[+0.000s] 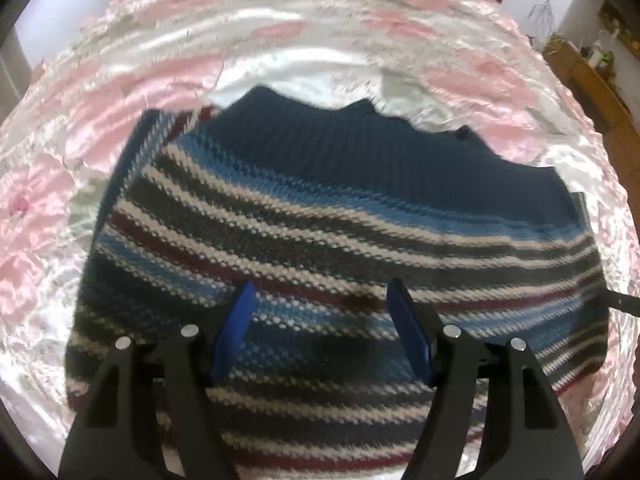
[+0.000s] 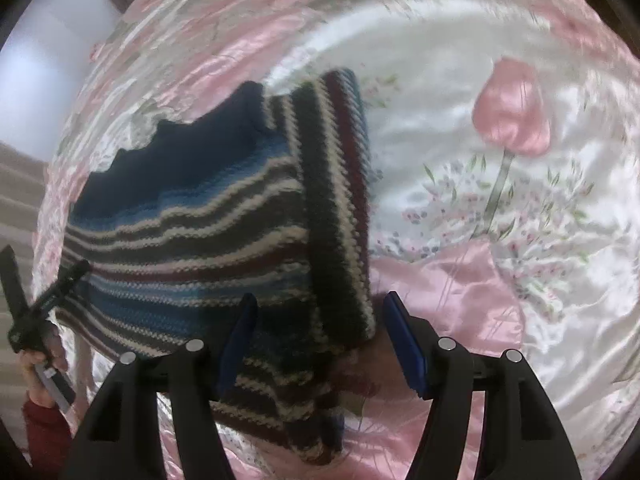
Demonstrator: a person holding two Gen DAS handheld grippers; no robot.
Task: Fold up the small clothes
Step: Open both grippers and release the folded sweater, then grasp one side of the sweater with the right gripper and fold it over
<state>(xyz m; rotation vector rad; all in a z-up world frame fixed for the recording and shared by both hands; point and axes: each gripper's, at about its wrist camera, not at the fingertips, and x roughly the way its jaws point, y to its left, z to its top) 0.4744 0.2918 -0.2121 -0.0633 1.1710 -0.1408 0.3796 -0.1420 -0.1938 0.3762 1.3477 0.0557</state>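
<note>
Both grippers, left (image 1: pixel 320 332) and right (image 2: pixel 318 340), hang spread-fingered over a soft, limp striped knit sweater (image 1: pixel 320 220), best pinched at its folded edge.

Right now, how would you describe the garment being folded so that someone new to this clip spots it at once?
Start from the shiny pink and white floral bedspread that fills both views. Lying on it is a small knitted sweater, the only garment there. Its navy top part and its white, grey, maroon and blue stripes set it apart from the pale satin, and one striped sleeve is folded across its body.

Pink floral satin bedspread (image 2: pixel 500 280); wooden shelf (image 1: pixel 592 80) with plants.
</note>
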